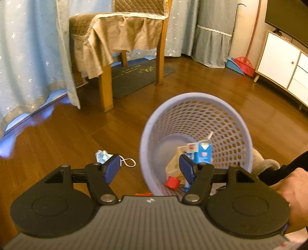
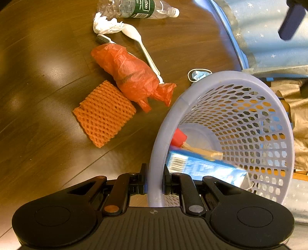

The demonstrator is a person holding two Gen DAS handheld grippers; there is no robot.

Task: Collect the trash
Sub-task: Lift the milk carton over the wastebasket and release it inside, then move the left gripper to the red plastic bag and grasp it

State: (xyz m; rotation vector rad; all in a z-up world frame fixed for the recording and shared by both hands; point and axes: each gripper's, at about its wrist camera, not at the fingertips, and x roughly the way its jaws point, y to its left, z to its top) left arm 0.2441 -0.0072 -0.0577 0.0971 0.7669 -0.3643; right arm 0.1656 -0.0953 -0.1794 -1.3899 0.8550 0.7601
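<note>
A lavender mesh trash basket [image 1: 227,123] [image 2: 250,119] is tilted over the wooden floor, and my right gripper [image 2: 155,180] is shut on its rim. Inside lie a blue milk carton [image 1: 205,153] [image 2: 202,167], a red cap [image 1: 172,181] [image 2: 179,137] and some wrappers. My left gripper [image 1: 150,169] stands open and empty above the basket's near rim. A blue face mask [image 1: 103,155] [image 2: 199,74] lies on the floor beside the basket. In the right wrist view an orange foam net [image 2: 104,113], an orange plastic bag [image 2: 130,75], a white spoon [image 2: 142,46], a toothbrush [image 2: 104,38], crumpled tissue [image 2: 105,24] and a clear bottle [image 2: 140,7] lie on the floor.
A wooden chair [image 1: 130,42] with a tan cover stands over a dark mat [image 1: 138,77]. Blue starred curtains [image 1: 28,57] hang left. A white cabinet [image 1: 283,63] and a red dustpan [image 1: 244,65] are at right. A hand [image 1: 294,192] shows at the right edge.
</note>
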